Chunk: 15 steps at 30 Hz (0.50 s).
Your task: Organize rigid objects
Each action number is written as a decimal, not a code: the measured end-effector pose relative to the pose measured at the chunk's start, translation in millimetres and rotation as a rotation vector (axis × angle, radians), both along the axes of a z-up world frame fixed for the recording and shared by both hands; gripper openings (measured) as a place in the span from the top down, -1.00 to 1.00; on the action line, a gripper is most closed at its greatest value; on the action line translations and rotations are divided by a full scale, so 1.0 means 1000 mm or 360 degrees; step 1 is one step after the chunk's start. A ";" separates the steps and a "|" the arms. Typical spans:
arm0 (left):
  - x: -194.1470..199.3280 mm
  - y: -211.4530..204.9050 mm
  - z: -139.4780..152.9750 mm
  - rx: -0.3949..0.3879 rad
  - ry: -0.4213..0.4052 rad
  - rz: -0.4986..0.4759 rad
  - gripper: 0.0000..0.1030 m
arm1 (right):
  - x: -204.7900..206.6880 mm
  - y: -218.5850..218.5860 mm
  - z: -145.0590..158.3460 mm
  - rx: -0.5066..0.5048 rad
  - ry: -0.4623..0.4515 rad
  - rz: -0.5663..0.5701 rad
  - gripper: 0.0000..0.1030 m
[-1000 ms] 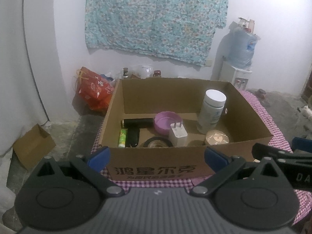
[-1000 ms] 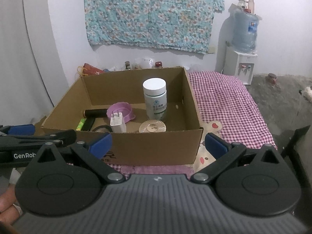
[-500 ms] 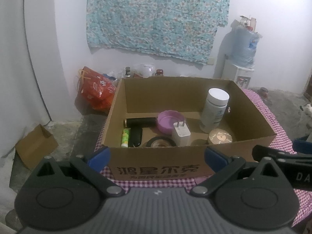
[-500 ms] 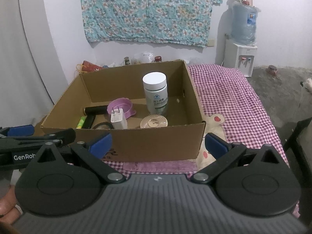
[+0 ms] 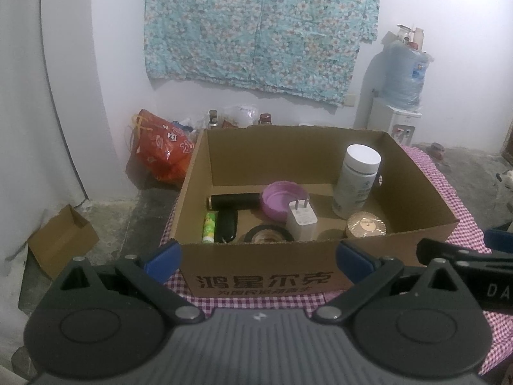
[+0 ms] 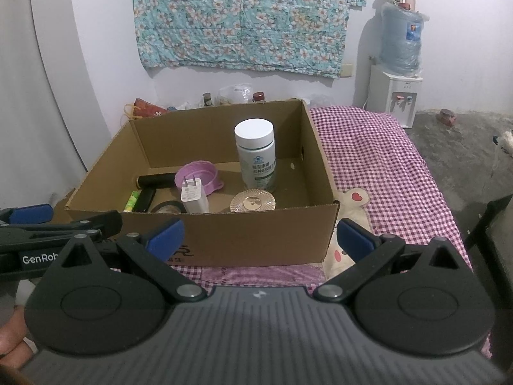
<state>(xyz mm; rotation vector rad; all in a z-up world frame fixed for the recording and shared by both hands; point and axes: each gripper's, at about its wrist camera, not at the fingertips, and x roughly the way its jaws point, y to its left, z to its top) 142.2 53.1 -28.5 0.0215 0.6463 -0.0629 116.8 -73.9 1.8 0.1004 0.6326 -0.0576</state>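
I hold both grippers back from the cardboard box (image 5: 263, 276), which sits on the checked cloth (image 6: 378, 166). The left gripper (image 5: 258, 258) and the right gripper (image 6: 259, 234) both have their jaws spread wide and carry nothing. Everything I am meant to sort lies inside the box: the white bottle (image 6: 256, 157) stands upright near the right wall, the gold disc (image 6: 252, 201) lies flat in front of it, the white charger (image 5: 301, 219) stands touching the purple bowl (image 5: 282, 196), and the black tube (image 5: 234, 201) lies beside the bowl. The risk I see is the near wall: reaching in low, I could catch it and shove the box. The tall bottle looks easy to tip, and the disc lies too flat to pinch cleanly.
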 end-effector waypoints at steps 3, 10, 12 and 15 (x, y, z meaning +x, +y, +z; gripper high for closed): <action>0.000 0.000 -0.001 -0.0001 0.0004 0.0003 -1.00 | 0.001 0.000 0.000 0.0000 0.0004 0.0000 -0.97; 0.000 0.000 -0.001 0.0000 0.0007 0.0004 -1.00 | 0.002 -0.001 -0.003 -0.0002 0.0010 -0.0002 -0.97; 0.000 0.000 -0.002 -0.0001 0.0010 0.0005 -1.00 | 0.002 -0.002 -0.003 -0.0001 0.0013 -0.0002 -0.97; 0.001 -0.001 -0.003 -0.0004 0.0018 0.0008 -1.00 | 0.003 -0.001 -0.003 -0.0004 0.0019 -0.0001 -0.97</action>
